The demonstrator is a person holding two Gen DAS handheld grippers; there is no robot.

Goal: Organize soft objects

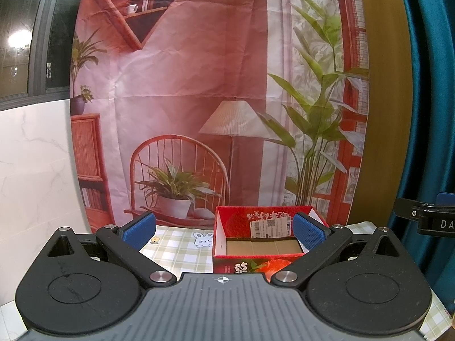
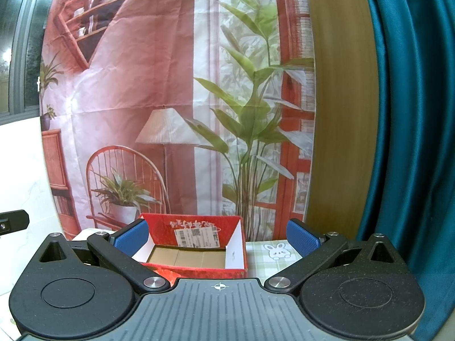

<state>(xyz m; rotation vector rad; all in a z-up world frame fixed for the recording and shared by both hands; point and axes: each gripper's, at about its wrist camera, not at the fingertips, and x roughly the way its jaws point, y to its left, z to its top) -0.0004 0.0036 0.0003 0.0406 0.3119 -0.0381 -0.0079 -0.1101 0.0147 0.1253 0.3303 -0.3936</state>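
An open red cardboard box [image 1: 241,262] with a white shipping label stands on the green checked tablecloth [image 1: 176,247] near the backdrop. Its brown bottom shows and nothing lies in it. My left gripper [image 1: 224,231] is open and empty, held above the table in front of the box, its right blue pad over the box's right end. In the right wrist view the same box [image 2: 196,244] sits ahead and slightly left. My right gripper [image 2: 217,237] is open and empty, its left pad over the box's left end. No soft object is in view.
A printed fabric backdrop [image 1: 199,85] hangs right behind the box. A teal curtain [image 2: 412,113] hangs at the right. A white marble wall [image 1: 34,170] stands at the left. The right gripper's body [image 1: 426,218] shows at the right edge of the left wrist view.
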